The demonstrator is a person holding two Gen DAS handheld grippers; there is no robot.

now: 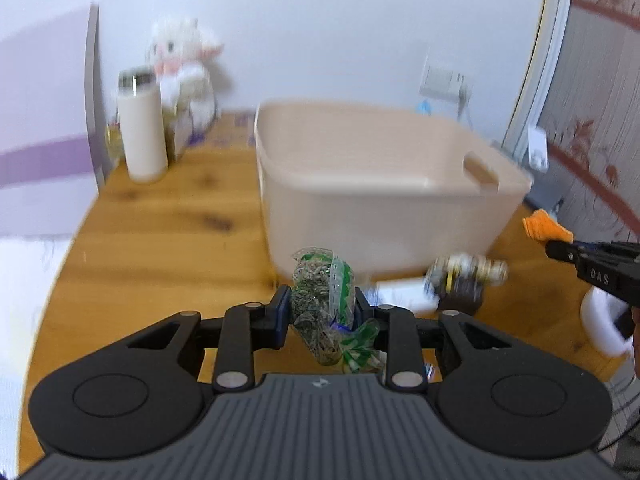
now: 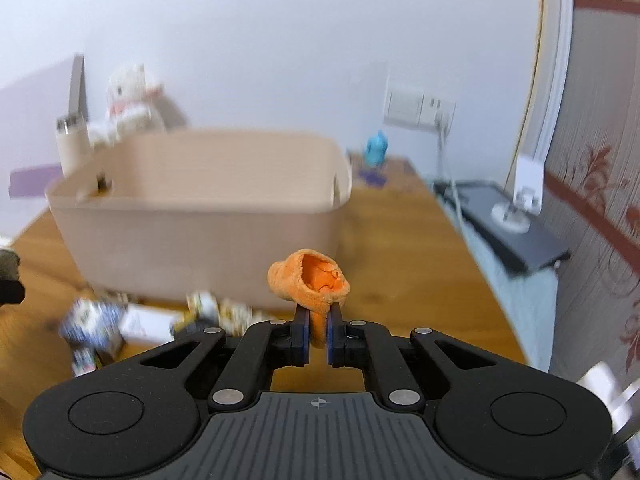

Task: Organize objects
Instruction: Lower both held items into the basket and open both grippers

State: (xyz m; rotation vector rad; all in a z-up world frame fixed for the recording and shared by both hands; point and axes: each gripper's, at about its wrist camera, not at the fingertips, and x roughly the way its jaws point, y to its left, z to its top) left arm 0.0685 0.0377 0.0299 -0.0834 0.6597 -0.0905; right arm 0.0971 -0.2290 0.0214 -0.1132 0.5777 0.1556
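Note:
My left gripper is shut on a clear bag of dried herbs with green print, held above the wooden table in front of the beige bin. My right gripper is shut on an orange cloth piece, held in front of the same bin. The right gripper with the orange piece also shows at the right edge of the left wrist view. Small packets and white paper lie at the bin's foot; they also show in the right wrist view.
A cream flask and a white plush toy stand at the table's back left. A blue figure stands at the back right. A dark shelf with a white lamp base runs along the right wall.

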